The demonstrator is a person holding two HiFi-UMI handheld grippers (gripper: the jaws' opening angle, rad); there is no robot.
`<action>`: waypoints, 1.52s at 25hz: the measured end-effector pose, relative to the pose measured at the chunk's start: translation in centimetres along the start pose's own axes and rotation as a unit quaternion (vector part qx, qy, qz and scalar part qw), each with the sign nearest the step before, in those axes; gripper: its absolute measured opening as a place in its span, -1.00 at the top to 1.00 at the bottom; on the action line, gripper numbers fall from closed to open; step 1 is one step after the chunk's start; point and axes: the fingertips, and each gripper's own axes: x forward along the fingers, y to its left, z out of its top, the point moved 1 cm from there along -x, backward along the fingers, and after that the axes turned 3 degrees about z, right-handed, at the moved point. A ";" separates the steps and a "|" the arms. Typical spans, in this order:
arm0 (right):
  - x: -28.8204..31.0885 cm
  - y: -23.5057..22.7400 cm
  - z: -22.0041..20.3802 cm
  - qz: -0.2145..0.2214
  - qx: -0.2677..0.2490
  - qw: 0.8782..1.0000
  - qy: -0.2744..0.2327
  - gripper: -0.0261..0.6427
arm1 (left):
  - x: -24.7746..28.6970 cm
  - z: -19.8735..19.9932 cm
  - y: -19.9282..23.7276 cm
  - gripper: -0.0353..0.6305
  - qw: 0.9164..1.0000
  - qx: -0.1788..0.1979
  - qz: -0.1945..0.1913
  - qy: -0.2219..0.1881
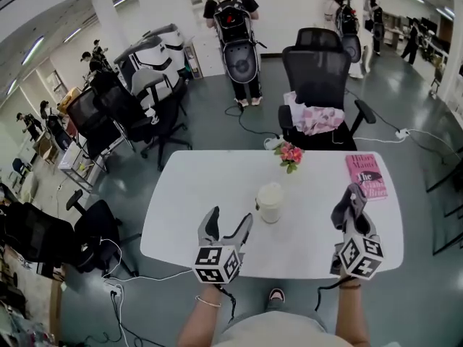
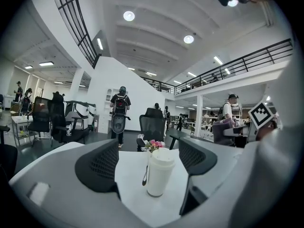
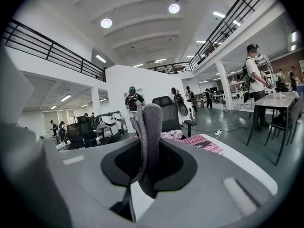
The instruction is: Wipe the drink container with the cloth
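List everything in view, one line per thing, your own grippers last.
table: one, white, centre
drink container: one, white with lid, upright mid-table
flowers: one small bunch, pink, table's far edge
book: one, pink, flat at far right of table
cloth: one, grey, clamped in the right gripper
office chairs: several, black; nearest behind the table
fabric: one, pink, on that chair's seat
people: several, background
left gripper: one, jaws apart, empty, short of the drink container
right gripper: one, shut on the cloth
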 end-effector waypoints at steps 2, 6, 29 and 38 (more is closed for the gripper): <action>1.3 -0.3 0.1 0.003 0.001 1.000 0.003 0.71 | 0.9 -0.1 0.0 -0.29 1.000 -0.003 0.000 0.003; 3.4 -0.4 -0.2 0.005 0.009 1.000 0.009 0.71 | 2.6 -0.3 -0.1 -0.29 1.000 0.000 -0.010 0.007; 5.4 0.1 -0.2 -0.058 0.014 0.998 0.016 0.71 | 9.2 -1.4 0.4 -0.30 0.987 0.012 -0.155 0.040; 4.6 0.0 -0.1 -0.085 0.012 0.996 0.019 0.71 | 10.2 -2.5 -1.3 -0.31 0.965 0.060 -0.245 0.071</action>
